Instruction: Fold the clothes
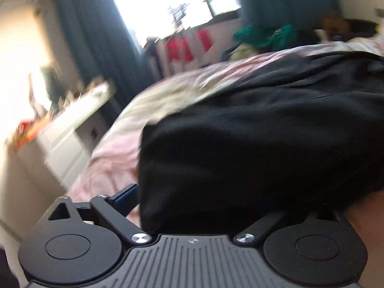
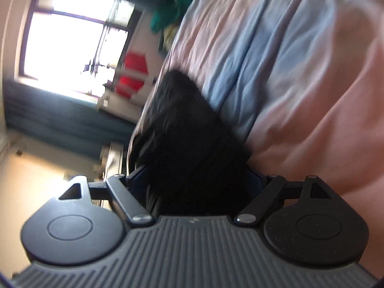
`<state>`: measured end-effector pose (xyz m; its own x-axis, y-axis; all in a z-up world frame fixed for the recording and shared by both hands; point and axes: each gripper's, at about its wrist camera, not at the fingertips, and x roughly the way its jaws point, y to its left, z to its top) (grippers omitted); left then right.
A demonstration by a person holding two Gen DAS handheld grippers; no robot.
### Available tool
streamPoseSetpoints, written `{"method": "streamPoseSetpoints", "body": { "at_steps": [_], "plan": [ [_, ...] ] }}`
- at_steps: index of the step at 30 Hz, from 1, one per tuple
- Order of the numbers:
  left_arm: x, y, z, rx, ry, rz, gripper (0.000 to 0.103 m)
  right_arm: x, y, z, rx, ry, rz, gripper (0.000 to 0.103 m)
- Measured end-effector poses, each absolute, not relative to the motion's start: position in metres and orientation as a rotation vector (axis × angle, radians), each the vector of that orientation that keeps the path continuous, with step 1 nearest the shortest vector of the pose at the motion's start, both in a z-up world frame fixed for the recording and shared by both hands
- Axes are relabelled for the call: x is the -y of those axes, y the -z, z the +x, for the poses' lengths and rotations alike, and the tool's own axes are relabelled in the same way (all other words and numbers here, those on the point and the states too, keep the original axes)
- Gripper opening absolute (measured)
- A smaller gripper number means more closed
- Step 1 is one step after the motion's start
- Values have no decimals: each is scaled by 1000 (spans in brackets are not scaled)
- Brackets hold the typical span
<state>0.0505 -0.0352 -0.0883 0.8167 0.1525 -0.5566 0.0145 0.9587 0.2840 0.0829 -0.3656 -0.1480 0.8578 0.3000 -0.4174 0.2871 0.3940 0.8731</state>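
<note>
We've got the black garment [image 1: 264, 139] lying on the bed [image 1: 115, 153], on pink & blue sheets. Left hand-held gripper [image 1: 192, 206]: cloth is draped over it & hides the tips, so we can't tell if it's apart or together. Right hand-held gripper [image 2: 192, 180]: cloth bunched between its fingers [image 2: 136, 175], fills the gap, looks clamped on the garment. Both views blurred. Window [image 2: 72, 48] w/ teal curtains [image 1: 91, 36] behind the bed.
</note>
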Motion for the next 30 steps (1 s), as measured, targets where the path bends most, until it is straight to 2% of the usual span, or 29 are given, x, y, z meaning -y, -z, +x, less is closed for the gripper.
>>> {"method": "streamPoseSetpoints", "body": {
  "at_steps": [4,10,12,16,18,21,24,26,30],
  "plan": [
    [-13,78,65,-689,-74,-43,99,362,149,87,-531,10,1161,84],
    [-43,68,63,-633,-88,-166,99,364,123,71,-362,10,1092,79],
    [-44,70,70,-645,-85,-198,99,365,123,70,-383,23,1076,79],
    [-24,76,82,-659,-66,-134,98,366,152,75,-526,29,1181,78],
    [-11,75,78,-644,-48,-62,94,366,156,76,-534,-11,1232,78],
    [-1,68,56,-592,0,41,94,362,147,76,-521,-63,1209,78],
    [1,60,30,-533,78,81,98,359,136,71,-499,-55,1128,65],
    [5,54,18,-468,106,99,101,362,133,67,-490,-38,1104,51],
    [26,48,6,-329,144,217,103,360,119,63,-452,-19,1028,44]
  ]
}}
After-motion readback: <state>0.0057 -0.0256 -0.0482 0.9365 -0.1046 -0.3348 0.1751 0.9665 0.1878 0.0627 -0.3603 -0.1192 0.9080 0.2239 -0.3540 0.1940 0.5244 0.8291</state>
